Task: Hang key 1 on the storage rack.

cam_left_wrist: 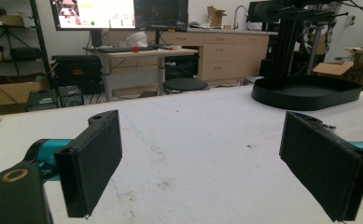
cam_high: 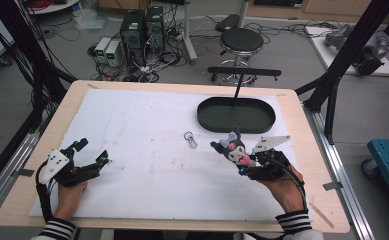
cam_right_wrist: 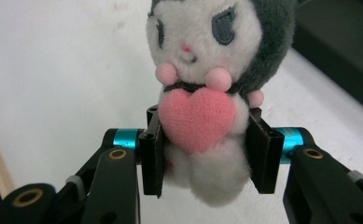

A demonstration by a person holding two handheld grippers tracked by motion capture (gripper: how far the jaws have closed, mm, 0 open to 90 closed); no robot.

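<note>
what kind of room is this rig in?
Probably a robotics lab or workshop: desktop towers and loose cables on the floor, a monitor on a desk, and a black-framed rig around the table.

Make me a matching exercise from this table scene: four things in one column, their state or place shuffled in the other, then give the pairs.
Things:
1. plush toy
2. left gripper
3. metal clasp
4. black oval tray

States or places:
A. lying loose on the white mat near the middle
B. clamped at its body between two black jaws
C. far right part of the table, with a post rising from it
D. jaws wide apart, nothing between them

Pairs: 1-B, 2-D, 3-A, 4-C
</note>
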